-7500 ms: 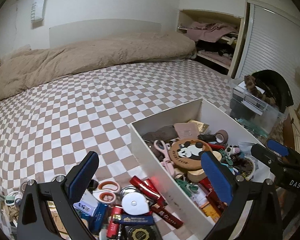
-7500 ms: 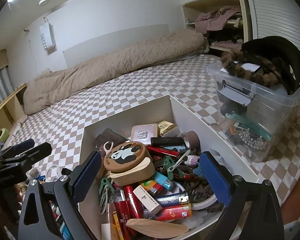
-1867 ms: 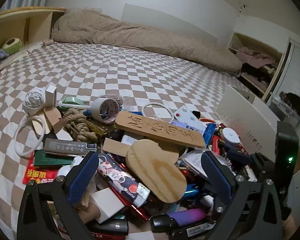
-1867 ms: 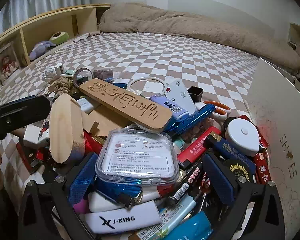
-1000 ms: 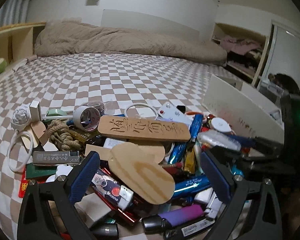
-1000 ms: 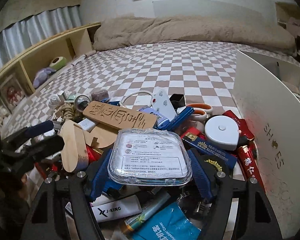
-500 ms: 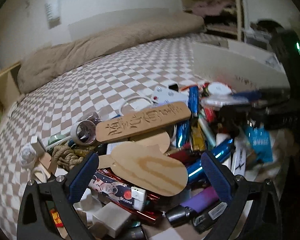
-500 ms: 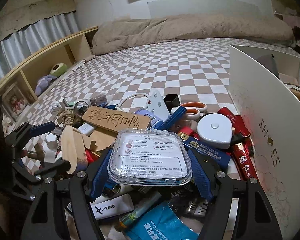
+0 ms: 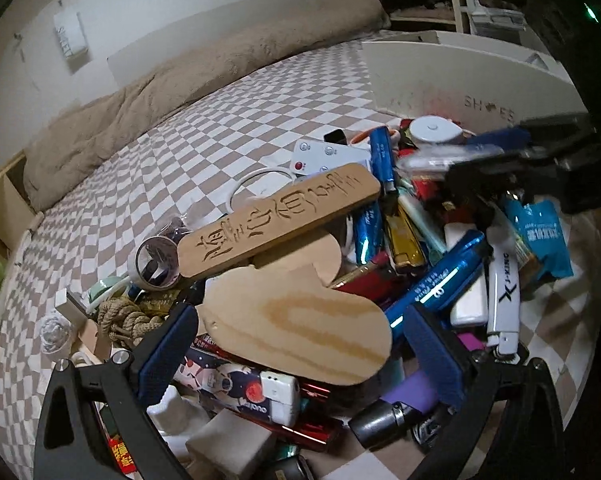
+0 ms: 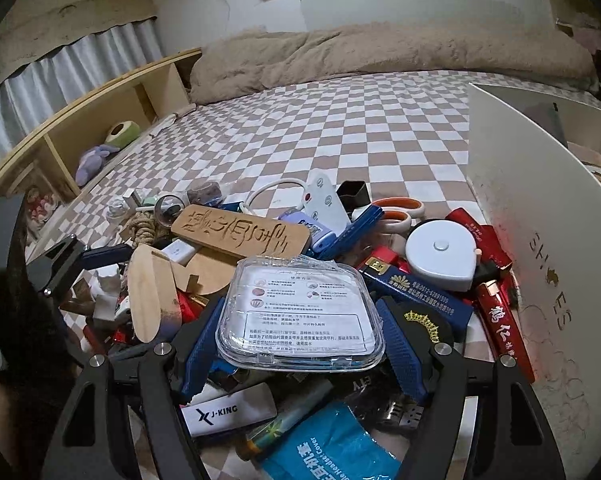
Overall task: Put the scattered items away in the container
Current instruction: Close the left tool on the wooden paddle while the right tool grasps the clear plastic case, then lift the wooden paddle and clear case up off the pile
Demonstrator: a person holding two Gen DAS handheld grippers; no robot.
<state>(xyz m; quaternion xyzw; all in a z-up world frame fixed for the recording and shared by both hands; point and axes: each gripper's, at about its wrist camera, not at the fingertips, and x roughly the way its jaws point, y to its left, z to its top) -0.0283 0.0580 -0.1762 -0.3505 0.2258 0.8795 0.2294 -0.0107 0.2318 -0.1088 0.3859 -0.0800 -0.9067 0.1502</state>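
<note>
A heap of small items lies on the checkered bed beside the white container (image 10: 540, 220), whose wall reads "SHOES" (image 9: 440, 76). My right gripper (image 10: 300, 344) is shut on a clear plastic case (image 10: 298, 316), held just above the heap. In the left wrist view that case (image 9: 432, 158) shows edge-on at the right. My left gripper (image 9: 300, 356) is open wide, its fingers on either side of a flat rounded wooden piece (image 9: 296, 328), pads apart from it. A carved wooden plaque (image 9: 276, 220) lies just behind.
The heap holds a white tape measure (image 10: 440, 260), orange scissors (image 10: 396, 210), a rope coil (image 9: 124, 320), a tape roll (image 9: 156, 260) and a blue packet (image 10: 332, 452). A beige duvet (image 10: 380, 52) lies at the far end. Wooden shelves (image 10: 80, 132) line the left.
The left gripper has rolled, sunk closer over the wooden piece and opened slightly wider. The right gripper has stayed put with the clear case.
</note>
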